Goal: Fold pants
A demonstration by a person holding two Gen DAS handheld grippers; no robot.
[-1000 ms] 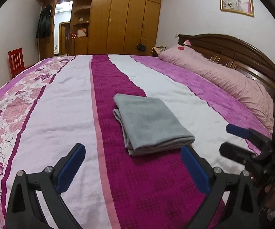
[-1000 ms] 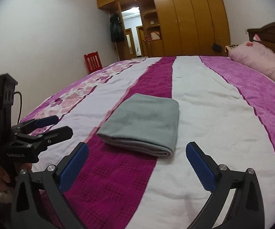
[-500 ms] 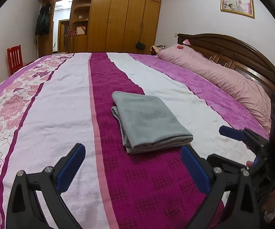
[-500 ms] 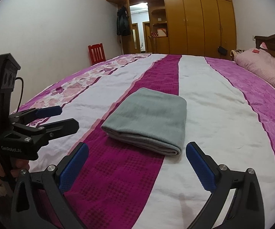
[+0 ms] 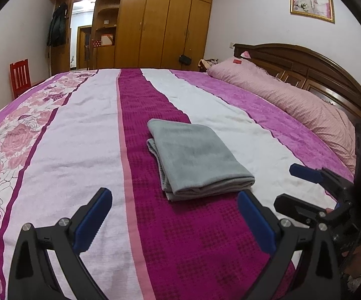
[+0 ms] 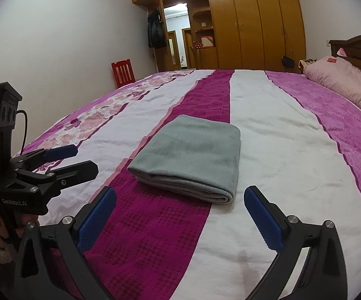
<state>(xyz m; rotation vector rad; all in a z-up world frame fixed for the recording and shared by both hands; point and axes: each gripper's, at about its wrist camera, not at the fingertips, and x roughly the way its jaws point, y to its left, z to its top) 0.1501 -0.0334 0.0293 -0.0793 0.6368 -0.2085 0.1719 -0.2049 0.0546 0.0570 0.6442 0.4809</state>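
Observation:
The grey pants point(image 5: 195, 157) lie folded into a compact rectangle on the magenta stripe of the bedspread; they also show in the right wrist view point(image 6: 193, 160). My left gripper point(image 5: 174, 200) is open and empty, held above the bed just short of the pants' near edge. My right gripper point(image 6: 180, 197) is open and empty, also just short of the pants. Each gripper shows in the other's view: the right one at the right edge point(image 5: 290, 186), the left one at the left edge point(image 6: 85, 160). Neither touches the cloth.
The striped and floral bedspread point(image 5: 80, 137) covers the whole bed. Pink pillows point(image 5: 293, 100) lie along the dark wooden headboard point(image 5: 305, 62) on the right. A wooden wardrobe point(image 5: 155, 25) and a red chair point(image 5: 19, 75) stand beyond the bed.
Both grippers have drawn back slightly and shifted their angle; the pants lie unchanged. Both sets of jaws stay open.

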